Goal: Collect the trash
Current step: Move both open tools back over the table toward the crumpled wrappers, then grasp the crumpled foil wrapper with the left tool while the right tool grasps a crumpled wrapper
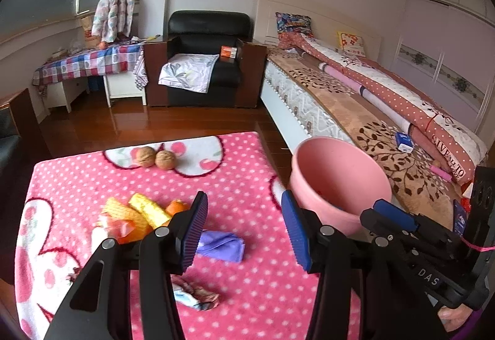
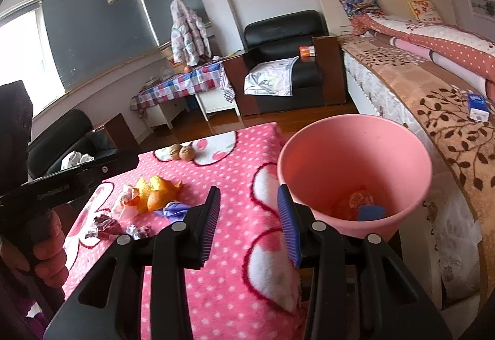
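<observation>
A pink bin (image 2: 355, 166) stands right of the pink polka-dot table (image 2: 235, 278), with some trash inside; it also shows in the left wrist view (image 1: 340, 182). On the table lie orange and yellow peels (image 1: 145, 213), a crumpled purple tissue (image 1: 221, 245), torn wrappers (image 1: 195, 293) and two walnuts (image 1: 156, 158). My left gripper (image 1: 244, 225) is open and empty above the purple tissue. My right gripper (image 2: 250, 222) is open and empty at the table's right edge, beside the bin. The right gripper's fingers (image 1: 393, 216) show in the left wrist view by the bin.
A bed (image 1: 371, 111) with quilts runs along the right, close behind the bin. A black armchair (image 1: 207, 61) and a checked-cloth side table (image 1: 89, 64) stand at the far wall. Wooden floor (image 1: 154, 126) lies beyond the table.
</observation>
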A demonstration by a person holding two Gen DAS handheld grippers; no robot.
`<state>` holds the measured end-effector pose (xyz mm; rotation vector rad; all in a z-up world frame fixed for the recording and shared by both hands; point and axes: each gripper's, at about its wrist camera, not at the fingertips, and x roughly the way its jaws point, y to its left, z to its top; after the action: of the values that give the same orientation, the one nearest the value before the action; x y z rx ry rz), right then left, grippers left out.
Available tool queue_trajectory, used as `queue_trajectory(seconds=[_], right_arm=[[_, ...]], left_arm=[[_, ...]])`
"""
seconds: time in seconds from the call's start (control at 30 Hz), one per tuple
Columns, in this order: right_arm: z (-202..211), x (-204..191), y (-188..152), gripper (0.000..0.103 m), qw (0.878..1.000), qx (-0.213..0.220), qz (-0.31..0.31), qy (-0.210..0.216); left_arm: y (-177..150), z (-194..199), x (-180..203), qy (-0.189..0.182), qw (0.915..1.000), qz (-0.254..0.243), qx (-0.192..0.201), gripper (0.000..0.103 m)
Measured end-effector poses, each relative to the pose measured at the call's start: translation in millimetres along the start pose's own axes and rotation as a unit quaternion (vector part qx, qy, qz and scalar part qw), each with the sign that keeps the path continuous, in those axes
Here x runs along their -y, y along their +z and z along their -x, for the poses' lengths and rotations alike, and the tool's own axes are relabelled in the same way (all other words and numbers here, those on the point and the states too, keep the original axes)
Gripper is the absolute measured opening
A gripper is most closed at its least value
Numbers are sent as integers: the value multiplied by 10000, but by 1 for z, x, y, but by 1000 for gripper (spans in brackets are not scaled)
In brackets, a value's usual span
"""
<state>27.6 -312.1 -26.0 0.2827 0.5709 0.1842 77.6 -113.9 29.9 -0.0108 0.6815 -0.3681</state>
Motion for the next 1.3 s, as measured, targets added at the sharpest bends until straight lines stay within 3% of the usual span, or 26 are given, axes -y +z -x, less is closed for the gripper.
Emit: queue_trajectory(seconds=[0.47, 1.0, 1.17, 1.3], right_arm=[[-14, -28, -9, 39, 9987, -210, 180, 430], [-49, -67, -26, 39, 9906, -890, 494, 912], [-58, -79, -29, 39, 9865, -1041, 667, 1071], [-61, -89, -33, 39, 9827, -1140, 856, 1179]], left_arm=[[-29, 38, -59, 689, 9968, 382, 138, 49], [-89, 63, -141, 1586, 9829, 893, -293, 49], [-100, 63, -161, 1587, 9784, 1249, -448, 49], [-102, 53, -156, 1367, 9821, 1150, -596, 49]])
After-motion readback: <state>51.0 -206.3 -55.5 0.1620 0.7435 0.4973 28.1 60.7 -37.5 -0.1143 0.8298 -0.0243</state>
